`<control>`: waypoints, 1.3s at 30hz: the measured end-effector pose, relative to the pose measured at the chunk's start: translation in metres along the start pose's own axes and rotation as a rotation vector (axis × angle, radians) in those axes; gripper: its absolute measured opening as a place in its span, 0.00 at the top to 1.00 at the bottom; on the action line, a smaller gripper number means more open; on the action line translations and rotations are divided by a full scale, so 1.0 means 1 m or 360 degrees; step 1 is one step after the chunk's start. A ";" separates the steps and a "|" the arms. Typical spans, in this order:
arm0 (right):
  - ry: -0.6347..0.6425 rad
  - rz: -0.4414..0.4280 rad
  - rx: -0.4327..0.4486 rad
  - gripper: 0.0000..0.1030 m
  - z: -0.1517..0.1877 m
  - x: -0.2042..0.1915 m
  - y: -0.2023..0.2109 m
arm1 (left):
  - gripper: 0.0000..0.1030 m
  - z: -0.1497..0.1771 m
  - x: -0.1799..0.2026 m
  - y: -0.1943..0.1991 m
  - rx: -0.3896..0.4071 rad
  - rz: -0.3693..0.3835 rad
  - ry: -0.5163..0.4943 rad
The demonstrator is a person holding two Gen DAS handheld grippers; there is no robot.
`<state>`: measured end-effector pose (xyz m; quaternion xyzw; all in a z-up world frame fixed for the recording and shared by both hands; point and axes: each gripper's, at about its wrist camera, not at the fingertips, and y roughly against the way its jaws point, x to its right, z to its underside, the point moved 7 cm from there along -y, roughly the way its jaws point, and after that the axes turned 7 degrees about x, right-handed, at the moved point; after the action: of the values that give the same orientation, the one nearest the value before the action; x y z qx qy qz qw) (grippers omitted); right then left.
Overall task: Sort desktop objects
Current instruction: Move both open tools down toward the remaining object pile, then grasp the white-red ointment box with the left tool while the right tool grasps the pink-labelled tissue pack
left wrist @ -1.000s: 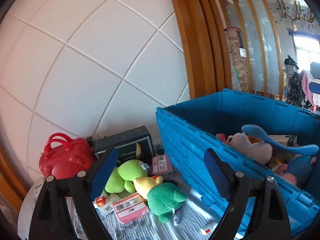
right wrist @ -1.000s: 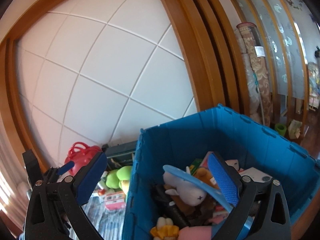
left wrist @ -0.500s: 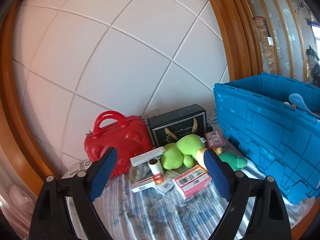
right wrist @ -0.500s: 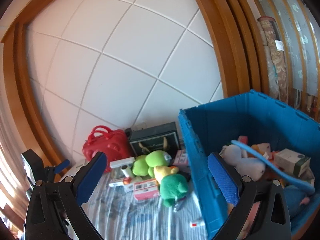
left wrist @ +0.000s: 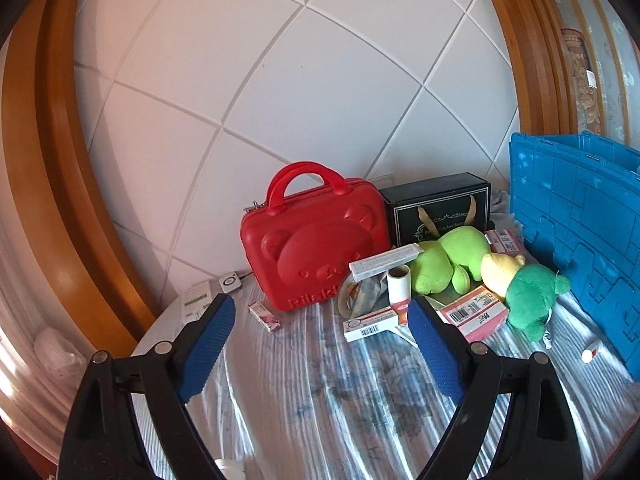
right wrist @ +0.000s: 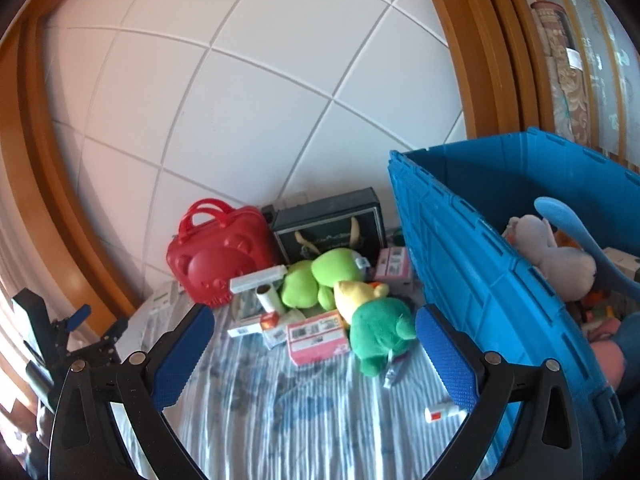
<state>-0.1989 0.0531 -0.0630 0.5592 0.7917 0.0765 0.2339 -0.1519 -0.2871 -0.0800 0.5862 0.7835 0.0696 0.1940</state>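
Note:
A pile of objects lies on the striped cloth against the wall: a red bear-faced case (left wrist: 316, 240) (right wrist: 218, 258), a black gift box (left wrist: 438, 204) (right wrist: 330, 226), a lime plush (left wrist: 448, 260) (right wrist: 320, 278), a dark green and yellow plush (left wrist: 528, 296) (right wrist: 378, 324), a pink barcode box (left wrist: 474, 312) (right wrist: 318, 336) and small cartons. My left gripper (left wrist: 320, 336) hangs open and empty in front of the pile. My right gripper (right wrist: 314, 346) is open too, nothing between its blue pads. The blue crate (left wrist: 576, 232) (right wrist: 472, 248) stands on the right with toys inside.
A white paper roll (left wrist: 398, 282) and a long white box (left wrist: 384, 262) lean by the red case. A small red-and-white tube (right wrist: 444, 414) lies near the crate. The tiled wall with its wooden frame closes the back. The other gripper's frame (right wrist: 60, 336) shows at far left.
Both views have swung left and down, away from the crate's inside toward the pile by the wall. The red case and cartons now sit in the middle. Both grippers stayed open.

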 end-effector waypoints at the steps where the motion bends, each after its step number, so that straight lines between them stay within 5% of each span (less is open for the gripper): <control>1: 0.0004 -0.0011 -0.0022 0.00 0.004 0.000 -0.008 | 0.14 0.003 -0.001 -0.005 -0.0011 -0.0023 -0.0003; 18: 0.0101 -0.0250 -0.0602 0.01 0.111 -0.012 -0.208 | 0.14 0.047 0.030 -0.094 -0.0201 0.0107 -0.0054; 28: 0.0159 -0.0118 -0.0886 0.01 0.155 -0.002 -0.326 | 0.14 0.090 0.050 -0.159 -0.0400 0.0219 -0.0067; 31: 0.0219 -0.0010 -0.0930 0.00 0.164 0.005 -0.339 | 0.14 0.099 0.053 -0.173 -0.0430 0.0250 -0.0066; 36: 0.0022 -0.0513 -0.1081 0.02 0.171 -0.039 -0.303 | 0.14 0.108 0.057 -0.199 -0.0458 0.0303 -0.0075; 39: 0.0230 -0.0371 -0.0915 0.01 0.153 -0.036 -0.296 | 0.14 0.112 0.060 -0.220 -0.0436 0.0359 -0.0099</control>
<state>-0.3712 -0.1090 -0.3005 0.3687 0.8109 0.3095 0.3326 -0.3194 -0.3101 -0.2704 0.6404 0.6896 0.1789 0.2869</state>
